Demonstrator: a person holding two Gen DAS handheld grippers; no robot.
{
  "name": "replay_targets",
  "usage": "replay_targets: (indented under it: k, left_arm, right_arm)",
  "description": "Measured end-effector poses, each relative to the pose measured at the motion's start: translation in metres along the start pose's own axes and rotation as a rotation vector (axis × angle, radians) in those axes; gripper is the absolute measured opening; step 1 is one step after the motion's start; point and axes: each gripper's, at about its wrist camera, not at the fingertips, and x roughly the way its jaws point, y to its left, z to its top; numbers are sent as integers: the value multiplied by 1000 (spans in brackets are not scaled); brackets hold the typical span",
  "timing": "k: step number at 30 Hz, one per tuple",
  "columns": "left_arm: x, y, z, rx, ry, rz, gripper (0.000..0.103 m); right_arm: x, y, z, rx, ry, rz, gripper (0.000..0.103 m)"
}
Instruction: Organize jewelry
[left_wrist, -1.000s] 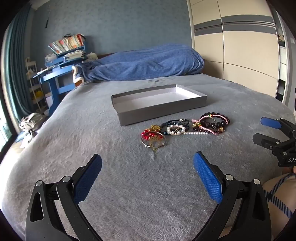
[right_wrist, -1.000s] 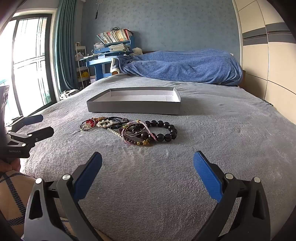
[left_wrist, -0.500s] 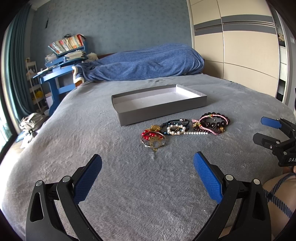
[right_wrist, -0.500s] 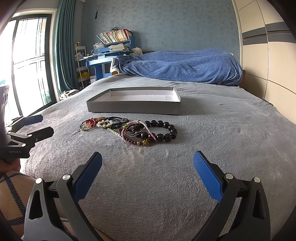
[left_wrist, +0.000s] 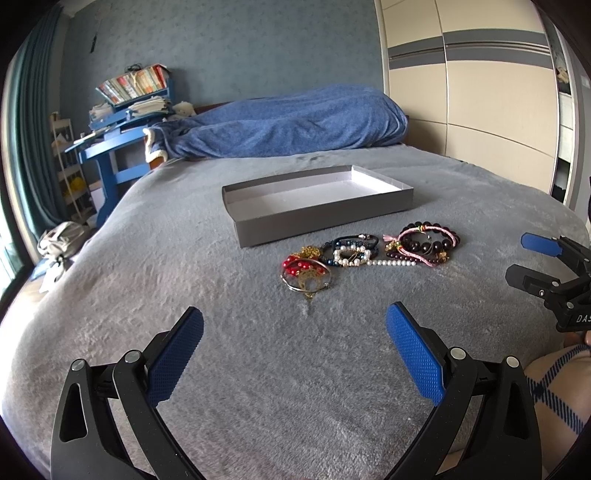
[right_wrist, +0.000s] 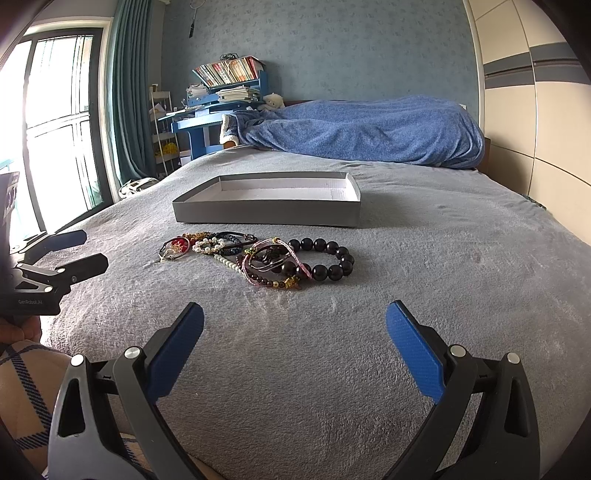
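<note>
On a grey bed cover (left_wrist: 155, 295), a shallow grey tray (left_wrist: 321, 218) with a pale inside, nothing in it. Just in front of the tray, on the cover, a loose row of jewelry: at its left end a red bead bracelet (left_wrist: 295, 263) under a metal bangle (left_wrist: 306, 280); in the middle a pearl bracelet (left_wrist: 351, 257) lying against dark cord bracelets (left_wrist: 351, 242); at the right end a dark bead bracelet (right_wrist: 325, 258) tangled with a pink cord bracelet (right_wrist: 273, 258) — pieces touching or overlapping.

Left gripper (left_wrist: 294, 323) spread wide, holding nothing, well short of the red end. Right gripper (right_wrist: 294, 322) likewise released and empty, near the dark beads. Behind the tray, a heaped blue blanket (left_wrist: 280, 129); beyond, a blue desk (left_wrist: 110, 147) stacked with books.
</note>
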Motion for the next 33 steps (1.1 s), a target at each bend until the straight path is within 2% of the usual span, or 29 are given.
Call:
replay_targets:
  k: [26,33]
  left_arm:
    - [2,-1,0,5,4,4,98]
    - [3,4,0,-10,15,-20,98]
  right_arm:
    - [-1,0,-3,-3,0,1,98]
    - [1,0,0,-1,10,6,97]
